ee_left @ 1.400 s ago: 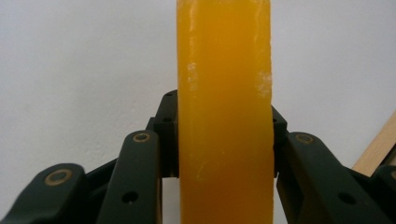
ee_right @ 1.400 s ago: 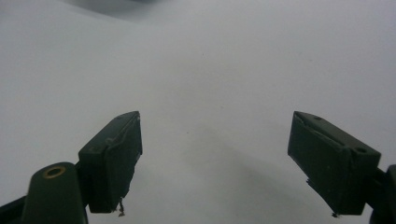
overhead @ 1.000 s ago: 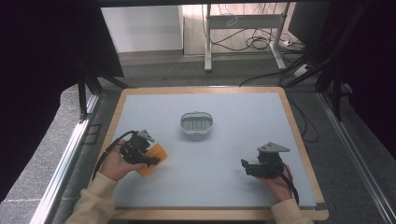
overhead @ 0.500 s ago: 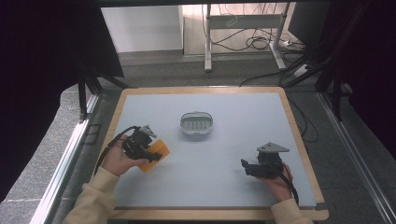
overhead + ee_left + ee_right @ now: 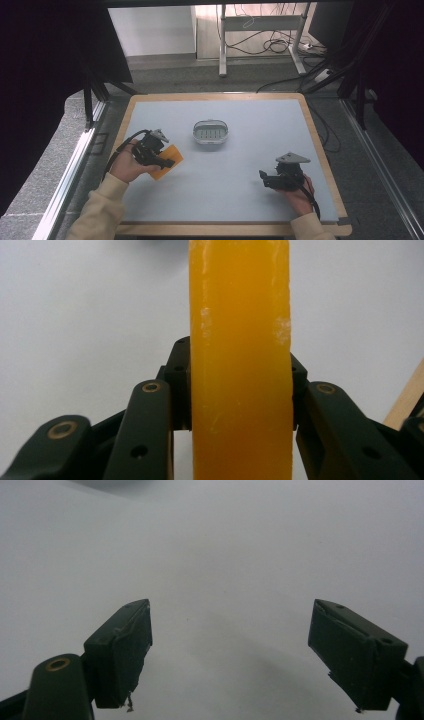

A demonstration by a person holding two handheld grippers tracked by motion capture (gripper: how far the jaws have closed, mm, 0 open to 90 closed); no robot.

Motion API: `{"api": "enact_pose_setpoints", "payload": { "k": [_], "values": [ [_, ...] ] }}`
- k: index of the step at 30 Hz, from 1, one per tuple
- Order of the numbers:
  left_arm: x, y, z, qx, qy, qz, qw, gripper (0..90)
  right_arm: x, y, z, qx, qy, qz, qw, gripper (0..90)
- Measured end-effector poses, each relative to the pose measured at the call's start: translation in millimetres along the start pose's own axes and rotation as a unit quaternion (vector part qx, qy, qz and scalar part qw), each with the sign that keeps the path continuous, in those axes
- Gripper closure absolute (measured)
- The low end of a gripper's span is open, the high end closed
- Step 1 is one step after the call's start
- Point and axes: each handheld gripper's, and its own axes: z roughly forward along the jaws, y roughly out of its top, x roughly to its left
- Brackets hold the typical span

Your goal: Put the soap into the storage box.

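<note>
High view: the left gripper (image 5: 167, 162) clamps an orange block (image 5: 166, 161), perhaps soap, near-left on the table (image 5: 250, 150), while the right gripper (image 5: 263, 178) rests near-right, jaws apart on nothing.

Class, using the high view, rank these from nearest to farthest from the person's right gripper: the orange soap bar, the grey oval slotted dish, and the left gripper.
1. Grey oval slotted dish: up and left of the right gripper, mid-table.
2. Orange soap bar: farther left, clamped in the left gripper's jaws.
3. Left gripper: its body lies just beyond the soap, at the table's left side.
</note>
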Motion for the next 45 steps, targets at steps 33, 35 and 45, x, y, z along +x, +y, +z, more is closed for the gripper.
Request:
{"api": "enact_pose_setpoints", "payload": {
  "k": [33, 35, 45],
  "values": [
    [8.4, 41.7, 14.4, 0.007, -0.003, 0.033, 0.9994, 62.1, -1.4, -0.3, -0.2, -0.002, 0.001, 0.000, 1.0000, 18.1],
    [9.0, 43.0, 15.8, 0.009, -0.007, 0.034, 0.9994, 62.1, -1.4, -0.4, 0.0, -0.002, 0.002, -0.001, 1.0000, 18.1],
    [14.6, 53.0, 21.1, 0.011, -0.012, 0.037, 0.9992, 62.1, -2.1, -0.2, 0.4, 0.000, 0.002, -0.003, 1.0000, 18.1]
  ]
}}
